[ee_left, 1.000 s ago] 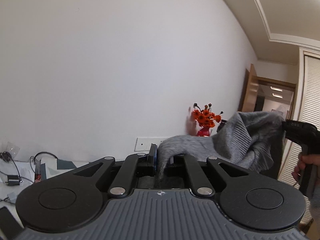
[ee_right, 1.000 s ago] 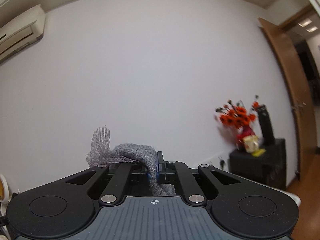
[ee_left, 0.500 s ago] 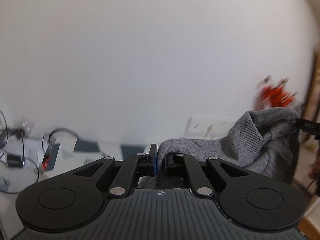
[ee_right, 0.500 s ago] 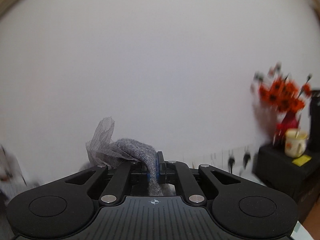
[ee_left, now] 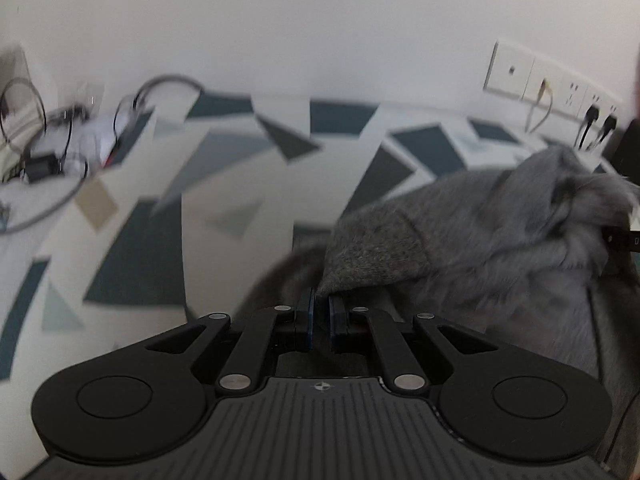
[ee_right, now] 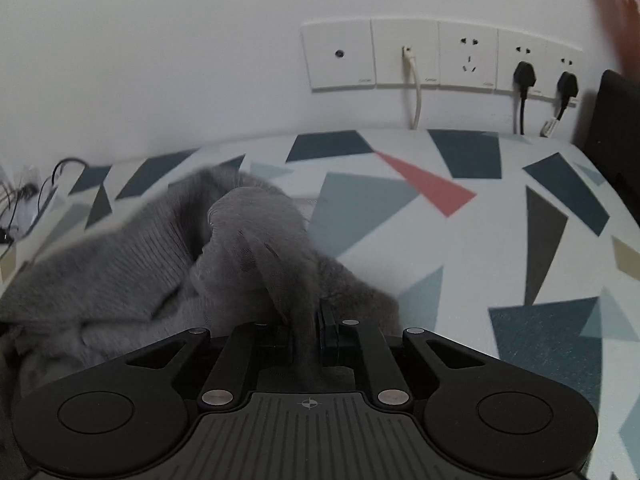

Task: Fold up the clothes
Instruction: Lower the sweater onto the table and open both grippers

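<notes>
A grey knitted sweater [ee_left: 472, 236] with a fuzzy trim hangs between my two grippers above the patterned table. My left gripper [ee_left: 321, 312] is shut on one edge of it, and the cloth runs off to the right. In the right wrist view my right gripper [ee_right: 306, 326] is shut on another part of the sweater [ee_right: 132, 256], which bunches to the left and drapes over the fingers. The right gripper's tip shows at the right edge of the left wrist view [ee_left: 624, 236].
The table [ee_right: 500, 240] has a white cloth with dark blue, grey and red shapes. Wall sockets with plugs [ee_right: 524, 74] run along the back wall. Cables and small devices [ee_left: 52, 152] lie at the table's far left. A dark box [ee_right: 616, 128] stands at the right.
Both grippers have tipped down from facing the wall to facing the table, carrying the sweater lower. Both stay shut on it.
</notes>
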A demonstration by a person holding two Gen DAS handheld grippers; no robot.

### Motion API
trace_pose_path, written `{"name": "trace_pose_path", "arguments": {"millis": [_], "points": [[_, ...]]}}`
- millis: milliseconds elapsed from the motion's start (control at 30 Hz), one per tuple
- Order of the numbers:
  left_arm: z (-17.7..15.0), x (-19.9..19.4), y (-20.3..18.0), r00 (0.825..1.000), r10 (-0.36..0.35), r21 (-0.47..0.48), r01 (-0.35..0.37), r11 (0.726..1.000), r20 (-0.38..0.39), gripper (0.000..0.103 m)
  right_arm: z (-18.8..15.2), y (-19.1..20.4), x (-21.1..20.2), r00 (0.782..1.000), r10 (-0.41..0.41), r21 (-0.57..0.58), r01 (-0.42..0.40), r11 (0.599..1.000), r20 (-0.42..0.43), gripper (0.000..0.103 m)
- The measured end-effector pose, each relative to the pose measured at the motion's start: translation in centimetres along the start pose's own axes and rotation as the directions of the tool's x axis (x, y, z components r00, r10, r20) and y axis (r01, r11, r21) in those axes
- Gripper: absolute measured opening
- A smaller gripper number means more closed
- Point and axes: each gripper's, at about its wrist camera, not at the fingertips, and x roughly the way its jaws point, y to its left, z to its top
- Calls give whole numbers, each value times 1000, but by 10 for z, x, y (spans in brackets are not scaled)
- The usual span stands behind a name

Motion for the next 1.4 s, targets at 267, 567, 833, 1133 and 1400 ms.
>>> {"name": "trace_pose_path", "arguments": {"millis": [267,567,833,1133,1400], "points": [[-19,0,-9,997,19,34,-16,999,-73,7,-24,16,-29,999,13,-93,-9,996,39,9],[-41,-9,-13,996,11,54,-7,999,-85,7,-60,17,-45,1000,11,-109,-8,994,21,10],[-52,-19,-21,994,19,107,-8,994,-105,7,-74,23,-59,1000,-3,-123,6,992,24,12],[-75,-38,-25,993,18,112,-5,994,-115,8,-92,30,-75,1000,-8,-168,13,986,29,15],[-76,-41,-23,989,20,118,-3,993,-144,8,-105,38,-83,999,-16,-235,23,972,31,21]]}}
